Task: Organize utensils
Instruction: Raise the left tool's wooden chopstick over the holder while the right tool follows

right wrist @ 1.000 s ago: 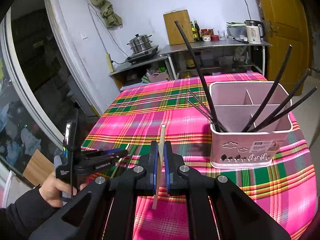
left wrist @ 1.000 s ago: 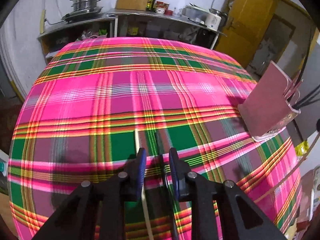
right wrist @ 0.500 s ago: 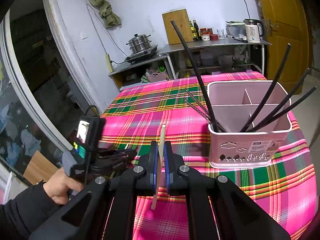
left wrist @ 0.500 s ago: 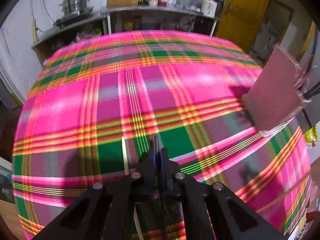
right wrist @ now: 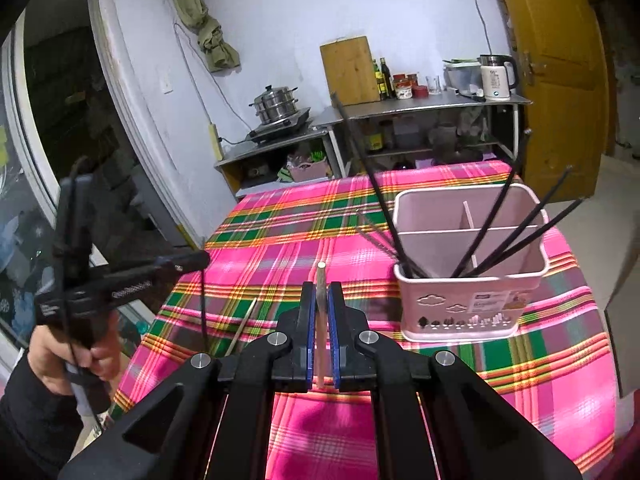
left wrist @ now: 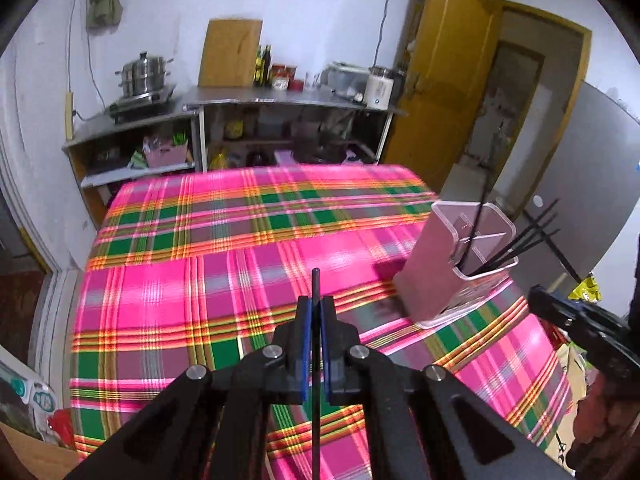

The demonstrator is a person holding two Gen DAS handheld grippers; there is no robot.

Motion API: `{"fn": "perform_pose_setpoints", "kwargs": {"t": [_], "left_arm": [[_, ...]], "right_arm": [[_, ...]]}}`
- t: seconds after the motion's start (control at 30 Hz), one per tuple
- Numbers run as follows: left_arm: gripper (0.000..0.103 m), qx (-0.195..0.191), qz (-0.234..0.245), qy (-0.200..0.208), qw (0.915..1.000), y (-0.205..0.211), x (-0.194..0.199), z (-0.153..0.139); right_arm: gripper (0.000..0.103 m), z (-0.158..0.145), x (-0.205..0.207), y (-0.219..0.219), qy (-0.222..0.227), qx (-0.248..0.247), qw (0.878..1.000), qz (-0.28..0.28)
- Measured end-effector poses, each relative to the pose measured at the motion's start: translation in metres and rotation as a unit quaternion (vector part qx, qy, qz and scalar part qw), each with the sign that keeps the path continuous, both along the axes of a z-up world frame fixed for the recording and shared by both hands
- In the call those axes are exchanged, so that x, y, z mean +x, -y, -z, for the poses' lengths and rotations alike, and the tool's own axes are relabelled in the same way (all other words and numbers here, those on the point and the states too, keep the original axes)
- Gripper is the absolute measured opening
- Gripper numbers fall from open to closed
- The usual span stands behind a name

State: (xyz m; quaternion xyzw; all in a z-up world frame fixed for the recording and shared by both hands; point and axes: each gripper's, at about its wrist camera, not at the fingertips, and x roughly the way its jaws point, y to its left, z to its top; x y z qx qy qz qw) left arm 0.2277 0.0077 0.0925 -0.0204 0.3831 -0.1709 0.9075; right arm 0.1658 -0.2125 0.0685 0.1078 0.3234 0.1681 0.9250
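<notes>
Plaid-covered surface carries a pink divided caddy holding several black chopsticks, perhaps six. Left tool clamps a black chopstick; right tool clamps a pale chopstick, lower ends hidden.

tablecloth: bright pink checks with green squares and thin yellow, orange and white lines
utensil holder: pale pink, with little white clouds and a row of small shapes on the front
chopsticks in the holder: black
chopstick in the left gripper: black
chopstick in the right gripper: light wood colour
chopstick lying on the cloth: light wood colour
left gripper: black with blue pads
right gripper: black with blue pads
door: yellow-brown
wall: white
cutting board: light brown wood
kettle: white with a black handle
sleeve: black
</notes>
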Motion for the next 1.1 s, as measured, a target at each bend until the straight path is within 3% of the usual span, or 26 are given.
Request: {"fn": "perform_pose_setpoints", "kwargs": {"t": [0.33,0.63,1.1], "left_arm": [[0.004,-0.025,0.024,0.018,0.9992,0.023,-0.020,-0.034],[0.004,-0.056,0.063,0.021,0.9962,0.067,-0.020,-0.060],[0.004,-0.082,0.079,0.080,0.9902,0.120,0.009,-0.136]], "right_arm": [[0.006,-0.024,-0.016,0.027,0.021,-0.003,1.000,0.023],[0.006,-0.043,-0.020,0.059,0.032,0.000,0.998,0.051],[0.006,-0.113,0.001,0.097,0.108,0.015,0.989,0.095]]}}
